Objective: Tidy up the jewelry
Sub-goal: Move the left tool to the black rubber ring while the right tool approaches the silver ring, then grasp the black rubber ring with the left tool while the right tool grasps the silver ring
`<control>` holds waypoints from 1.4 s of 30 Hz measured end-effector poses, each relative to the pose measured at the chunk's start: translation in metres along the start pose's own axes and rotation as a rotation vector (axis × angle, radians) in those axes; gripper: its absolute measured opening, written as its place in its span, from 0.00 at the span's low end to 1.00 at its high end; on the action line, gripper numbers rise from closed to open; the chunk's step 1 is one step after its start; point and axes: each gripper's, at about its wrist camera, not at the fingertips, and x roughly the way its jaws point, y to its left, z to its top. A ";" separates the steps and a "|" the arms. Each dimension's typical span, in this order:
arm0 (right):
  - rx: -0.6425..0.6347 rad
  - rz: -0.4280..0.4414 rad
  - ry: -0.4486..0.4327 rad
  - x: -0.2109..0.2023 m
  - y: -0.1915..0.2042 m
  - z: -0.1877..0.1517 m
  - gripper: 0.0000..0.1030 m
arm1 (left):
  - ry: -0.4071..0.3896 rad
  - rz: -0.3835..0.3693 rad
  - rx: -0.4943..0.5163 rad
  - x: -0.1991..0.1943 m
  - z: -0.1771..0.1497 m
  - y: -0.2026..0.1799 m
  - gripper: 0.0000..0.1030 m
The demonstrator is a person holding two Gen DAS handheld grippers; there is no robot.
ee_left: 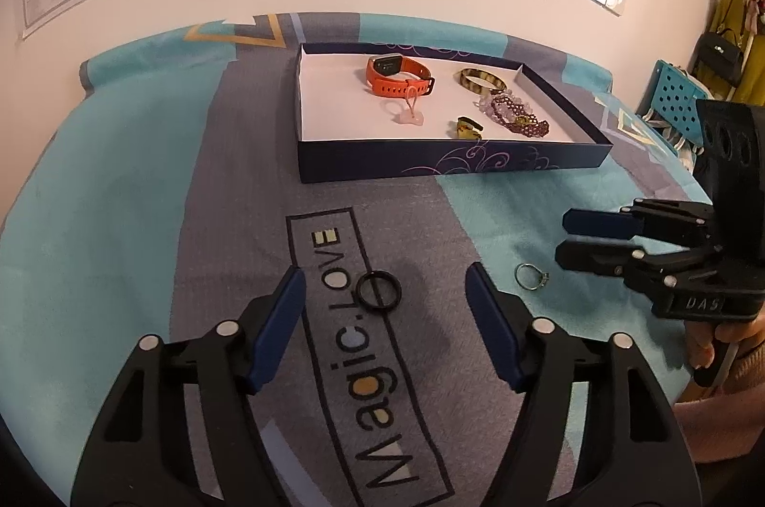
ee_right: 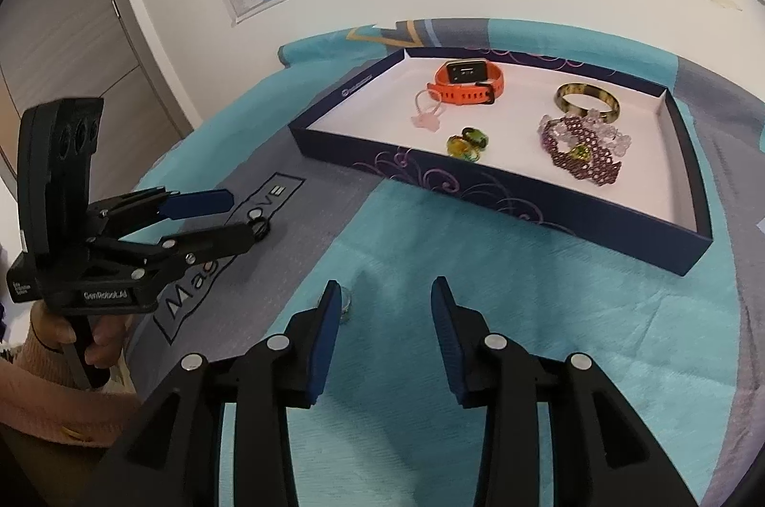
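Most of the sorting looks done from where I sit: the navy box (ee_left: 430, 160) already holds 5 pieces, the orange smartwatch (ee_left: 399, 75), the tortoiseshell bangle (ee_left: 480, 80), the purple beaded bracelet (ee_right: 585, 150), a pink charm on a loop (ee_left: 406, 112) and a pair of amber-green clips (ee_right: 467, 142). 2 rings are left out on the printed cloth (ee_left: 143, 196). I've got the left gripper (ee_left: 385, 303) angled down over the black ring (ee_left: 377, 289), jaws standing wide with the ring lying flat between the blue pads, nothing gripped yet. The right gripper (ee_right: 385, 315) is spread to a moderate gap and empty; the silver ring (ee_left: 530, 276) with its small stone sits just beside its left finger, half hidden behind the pad in the right wrist view, so I can't quite say whether the pad touches it. By my reckoning I'm near the end: both rings need pinching up and carrying to the box, and thin bands lying flat on soft cloth will likely be fiddly to catch.
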 end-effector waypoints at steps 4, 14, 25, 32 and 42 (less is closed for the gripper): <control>-0.005 0.006 0.006 0.001 0.005 -0.002 0.35 | 0.021 -0.006 0.009 0.005 0.002 -0.002 0.54; -0.058 -0.005 0.027 0.010 0.021 -0.001 0.36 | 0.057 -0.015 0.034 0.013 -0.003 -0.008 0.37; -0.187 -0.103 0.044 0.021 0.045 -0.002 0.30 | 0.057 -0.014 0.034 0.013 -0.003 -0.008 0.33; -0.222 -0.093 0.046 0.023 0.053 -0.003 0.15 | 0.055 -0.014 0.032 0.013 -0.003 -0.008 0.33; -0.116 -0.046 0.021 0.013 0.033 -0.001 0.15 | 0.054 -0.017 0.028 0.013 -0.002 -0.007 0.41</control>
